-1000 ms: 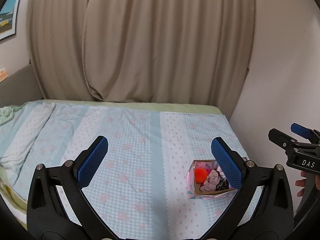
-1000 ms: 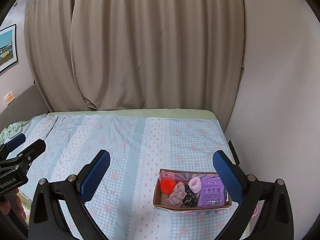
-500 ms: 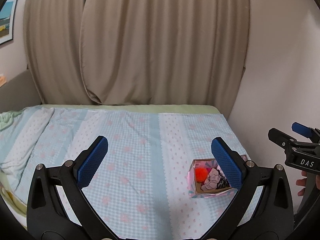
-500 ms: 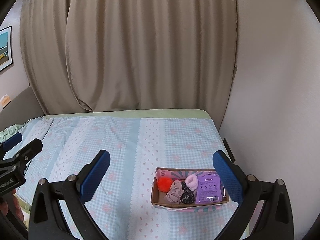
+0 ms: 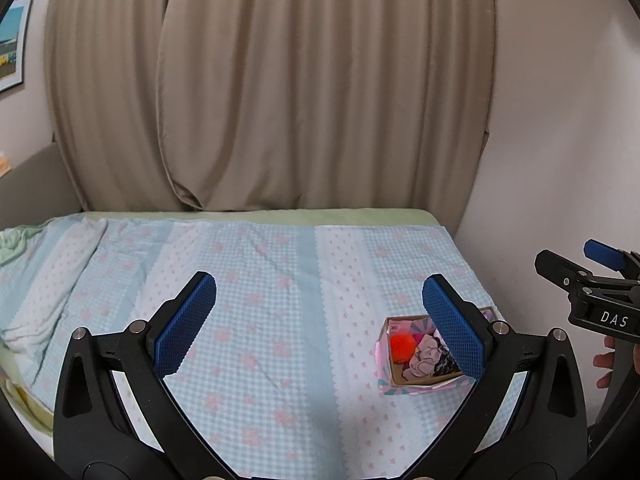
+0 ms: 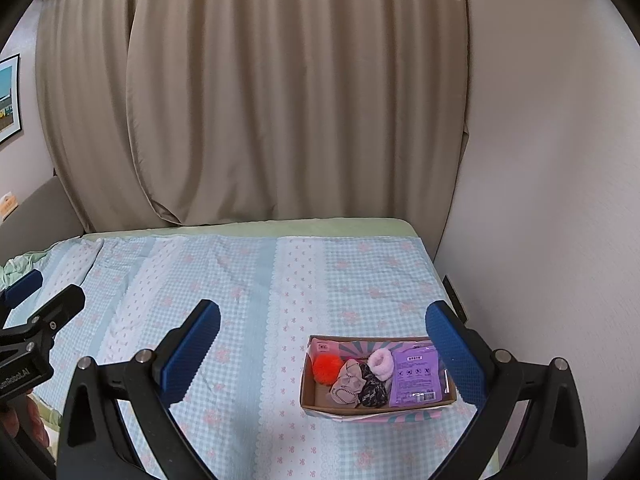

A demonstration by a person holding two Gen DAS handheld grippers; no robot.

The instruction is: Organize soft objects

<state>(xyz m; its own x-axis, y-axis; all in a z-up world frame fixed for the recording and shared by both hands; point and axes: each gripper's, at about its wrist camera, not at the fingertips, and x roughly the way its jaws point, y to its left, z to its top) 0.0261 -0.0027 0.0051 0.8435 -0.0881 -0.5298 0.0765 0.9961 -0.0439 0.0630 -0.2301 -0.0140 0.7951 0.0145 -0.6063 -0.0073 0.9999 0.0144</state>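
Box (image 6: 320, 407) nearer; purple packet (image 6: 416, 376) right-view-only.

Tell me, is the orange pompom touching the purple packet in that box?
Apart. The right wrist view shows the orange pompom at the box's left end, with scrunchies lying between it and the purple packet.

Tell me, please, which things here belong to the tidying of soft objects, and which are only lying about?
Belong to the job:
cardboard box
orange pompom
beige scrunchie
black scrunchie
pink scrunchie
purple packet

Only lying about:
bed cover
curtain
framed picture
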